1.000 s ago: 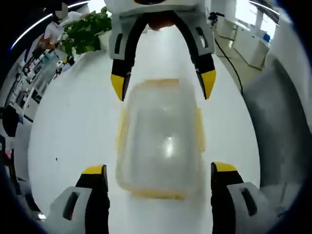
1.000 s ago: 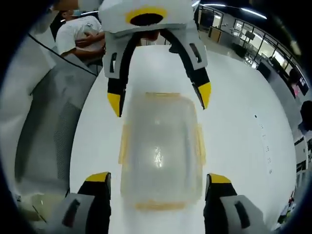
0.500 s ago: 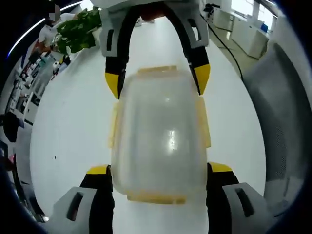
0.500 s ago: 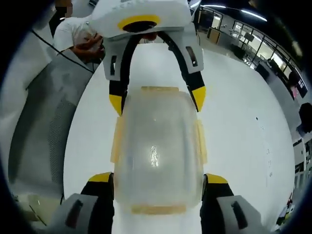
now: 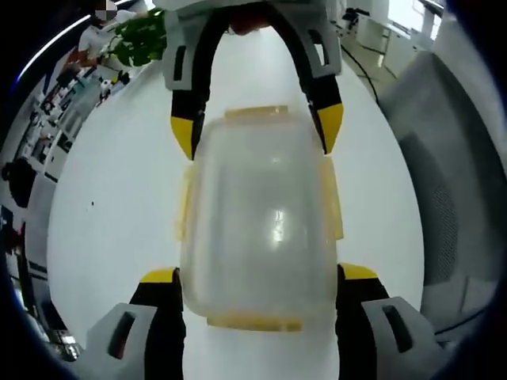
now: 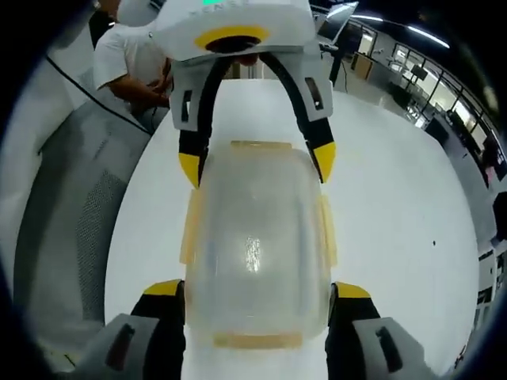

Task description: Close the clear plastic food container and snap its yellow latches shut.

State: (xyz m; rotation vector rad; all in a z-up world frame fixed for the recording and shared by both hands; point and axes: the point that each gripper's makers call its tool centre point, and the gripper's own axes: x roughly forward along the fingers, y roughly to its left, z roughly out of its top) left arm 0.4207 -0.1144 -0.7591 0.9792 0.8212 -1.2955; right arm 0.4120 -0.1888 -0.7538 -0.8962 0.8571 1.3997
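— Anything shifted in that last half second?

— Barely; the background swings, but the container (image 5: 257, 229) sits the same between the jaws, much closer than a second ago.

— Who's got it?

— Both. The left gripper (image 5: 257, 273) clamps the near end, the right gripper (image 6: 255, 285) the opposite end.

— Which way does it run?

— Lengthwise from one gripper to the other, above the white table (image 5: 111, 214). The yellow latches (image 6: 190, 226) stick out along the sides.

— Snapped?

— I can't tell.

Open-plan lab: workbenches (image 5: 47, 134), glass partitions (image 6: 412, 83).
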